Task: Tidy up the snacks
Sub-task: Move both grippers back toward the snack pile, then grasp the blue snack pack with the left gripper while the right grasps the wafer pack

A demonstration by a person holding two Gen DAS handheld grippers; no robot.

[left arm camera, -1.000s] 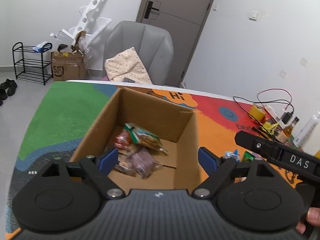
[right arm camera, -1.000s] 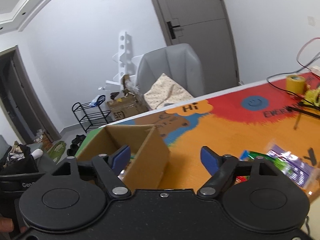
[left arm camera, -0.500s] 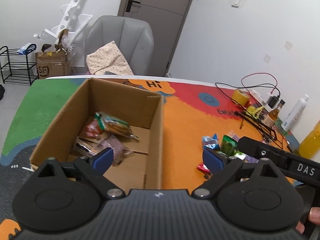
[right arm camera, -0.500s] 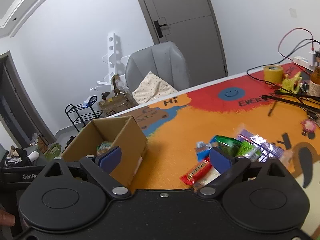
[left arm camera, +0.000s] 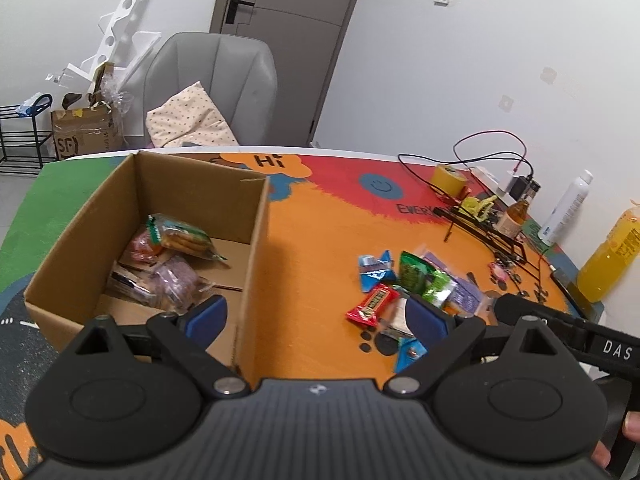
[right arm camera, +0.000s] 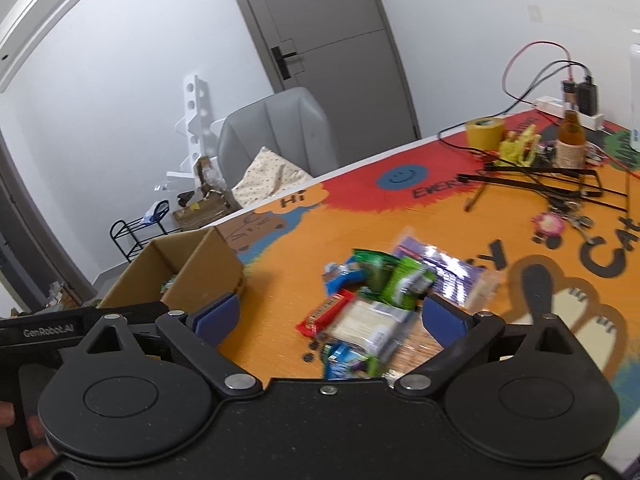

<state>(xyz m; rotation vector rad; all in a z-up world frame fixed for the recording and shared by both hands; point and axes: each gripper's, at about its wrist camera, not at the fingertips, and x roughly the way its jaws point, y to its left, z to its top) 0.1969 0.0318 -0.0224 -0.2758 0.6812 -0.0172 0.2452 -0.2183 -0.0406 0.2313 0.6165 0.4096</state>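
One colourful table mat point(left arm camera: 320, 240), grey chair point(left arm camera: 224, 80), grey door point(left arm camera: 288, 40), white walls point(left arm camera: 460, 60)

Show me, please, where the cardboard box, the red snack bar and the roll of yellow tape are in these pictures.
cardboard box point(left arm camera: 256, 280), left wrist view, on its right outer wall.
red snack bar point(left arm camera: 373, 306), left wrist view, on the middle of its wrapper.
roll of yellow tape point(right arm camera: 485, 133), right wrist view, on its outer side.
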